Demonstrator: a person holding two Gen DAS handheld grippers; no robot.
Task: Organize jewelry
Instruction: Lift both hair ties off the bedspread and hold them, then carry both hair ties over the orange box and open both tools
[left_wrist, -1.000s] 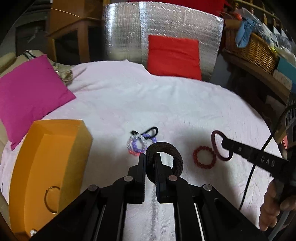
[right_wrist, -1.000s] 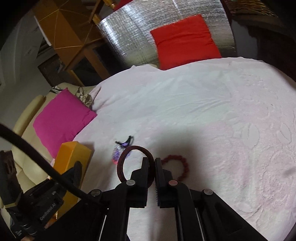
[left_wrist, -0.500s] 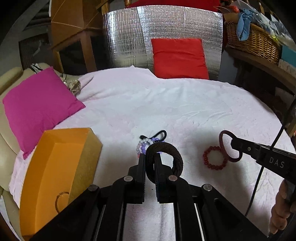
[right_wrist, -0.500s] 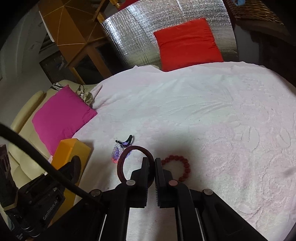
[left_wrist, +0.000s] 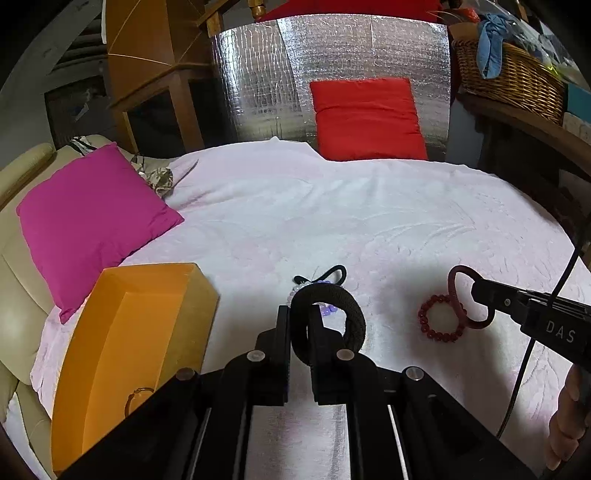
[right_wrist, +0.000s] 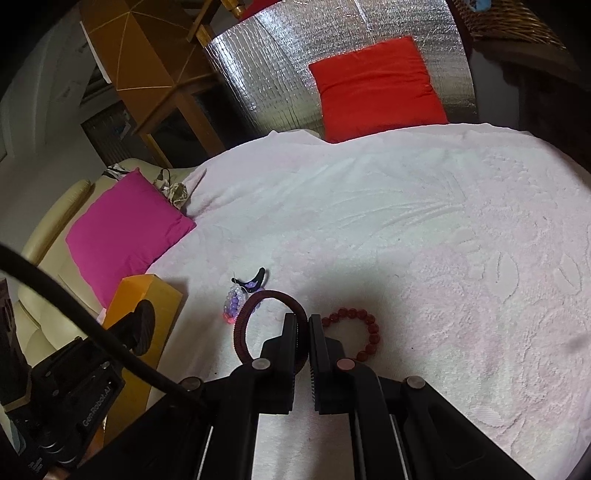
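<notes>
My left gripper (left_wrist: 300, 314) is shut on a thick black hair band (left_wrist: 347, 306), held above the white bedspread just right of the open orange box (left_wrist: 122, 354). A thin ring bracelet (left_wrist: 138, 398) lies in the box. My right gripper (right_wrist: 303, 321) is shut on a dark maroon hair band (right_wrist: 245, 321), also seen in the left wrist view (left_wrist: 456, 291). A red bead bracelet (right_wrist: 365, 328) lies on the bed under it. A purple bead bracelet (right_wrist: 232, 301) and a thin black hair tie (right_wrist: 253, 280) lie further left.
The white bedspread (left_wrist: 332, 206) covers a round bed. A magenta cushion (left_wrist: 88, 218) lies at the left, a red cushion (left_wrist: 365, 118) at the back against a silver panel. A wicker basket (left_wrist: 509, 81) stands on a shelf at the right.
Both grippers have risen a little with their bands, so the jewelry and the box sit lower in view. Both grips are unchanged.
</notes>
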